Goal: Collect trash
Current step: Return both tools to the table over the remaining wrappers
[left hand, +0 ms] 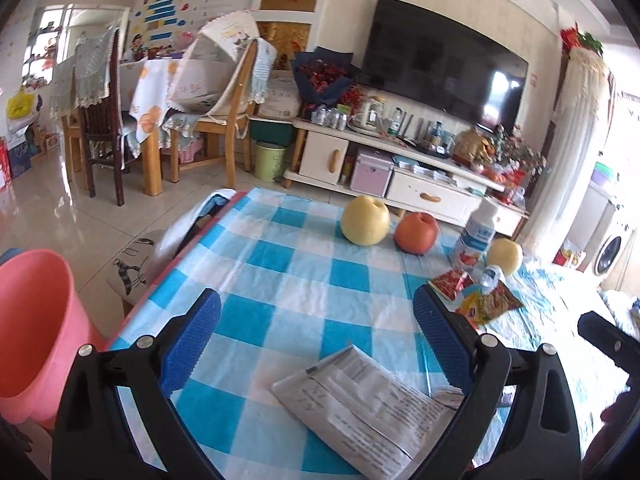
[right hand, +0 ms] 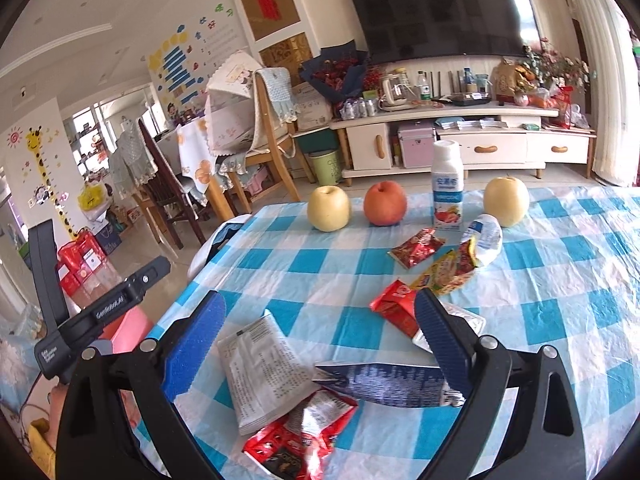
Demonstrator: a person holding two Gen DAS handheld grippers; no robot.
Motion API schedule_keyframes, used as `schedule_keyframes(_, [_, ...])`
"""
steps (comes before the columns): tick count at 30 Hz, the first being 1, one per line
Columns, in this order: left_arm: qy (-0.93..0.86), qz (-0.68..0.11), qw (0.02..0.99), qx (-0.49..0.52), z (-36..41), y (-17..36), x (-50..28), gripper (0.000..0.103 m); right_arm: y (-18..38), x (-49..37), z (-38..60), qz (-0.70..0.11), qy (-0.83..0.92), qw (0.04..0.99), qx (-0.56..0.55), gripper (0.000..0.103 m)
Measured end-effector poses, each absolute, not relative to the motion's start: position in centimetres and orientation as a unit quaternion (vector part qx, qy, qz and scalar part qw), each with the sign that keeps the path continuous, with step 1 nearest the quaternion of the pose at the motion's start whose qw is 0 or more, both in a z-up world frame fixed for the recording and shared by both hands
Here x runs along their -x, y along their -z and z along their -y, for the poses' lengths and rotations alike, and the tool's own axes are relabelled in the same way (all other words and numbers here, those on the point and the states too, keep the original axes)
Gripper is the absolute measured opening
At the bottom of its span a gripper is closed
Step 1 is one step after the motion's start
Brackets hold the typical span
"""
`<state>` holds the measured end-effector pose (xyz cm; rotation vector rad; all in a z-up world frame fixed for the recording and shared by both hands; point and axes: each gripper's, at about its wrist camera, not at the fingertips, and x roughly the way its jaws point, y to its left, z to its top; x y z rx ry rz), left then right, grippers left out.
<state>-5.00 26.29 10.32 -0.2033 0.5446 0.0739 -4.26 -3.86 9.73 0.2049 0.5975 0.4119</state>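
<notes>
You are in a living room with a big TV [right hand: 440, 8], at a counter [left hand: 280, 280] with a blue checked cloth, and the pink bin [left hand: 36, 328] stands just beside its left edge. Both grippers have their jaws wide and hold nothing: slide the left gripper [left hand: 316, 340] down over the white packet [left hand: 360, 404] lying between its jaws, pinch it flat, then carry it to the bin. Only the left view shows the bin's open top, and only the right view, past the right gripper [right hand: 320, 344], shows the blue wrapper [right hand: 384, 384] and the red wrapper [right hand: 300, 436].

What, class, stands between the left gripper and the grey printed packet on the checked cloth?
Nothing visible does. The left gripper is open, and the grey printed packet lies flat on bare checked cloth just below its fingers.
</notes>
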Motion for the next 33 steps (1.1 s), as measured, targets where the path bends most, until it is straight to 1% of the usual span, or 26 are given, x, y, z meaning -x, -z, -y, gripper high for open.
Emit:
schedule_keyframes(12, [0.037,-0.303,0.951,0.052,-21.1,-9.1,3.9,0.097,-7.0,0.3,11.7,-0.33,-0.133,0.92,-0.161,0.094])
schedule_keyframes(18, [0.058,-0.319,0.945,0.054,-20.3,-8.7,3.2,0.097,-4.7,-4.2,15.9,-0.357,-0.096,0.908,-0.199,0.094])
schedule_keyframes(22, [0.064,-0.322,0.943,0.049,-19.9,-8.6,3.0,0.097,-2.8,-7.5,16.9,-0.377,-0.095,0.897,-0.212,0.094])
schedule_keyframes(24, [0.068,-0.322,0.943,0.05,-19.8,-8.6,2.9,0.097,-2.3,-8.7,16.8,-0.379,-0.104,0.896,-0.208,0.091])
schedule_keyframes(25, [0.069,-0.321,0.943,0.05,-19.8,-8.6,2.9,0.097,-2.1,-9.4,16.7,-0.381,-0.11,0.894,-0.209,0.086])
schedule_keyframes(29, [0.075,-0.322,0.943,0.048,-19.5,-8.5,2.9,0.097,-1.2,-12.1,17.0,-0.383,-0.108,0.893,-0.209,0.083])
schedule_keyframes(33, [0.083,-0.33,0.939,0.051,-19.2,-8.1,2.5,0.097,-0.4,-15.2,17.4,-0.393,-0.091,0.892,-0.203,0.083])
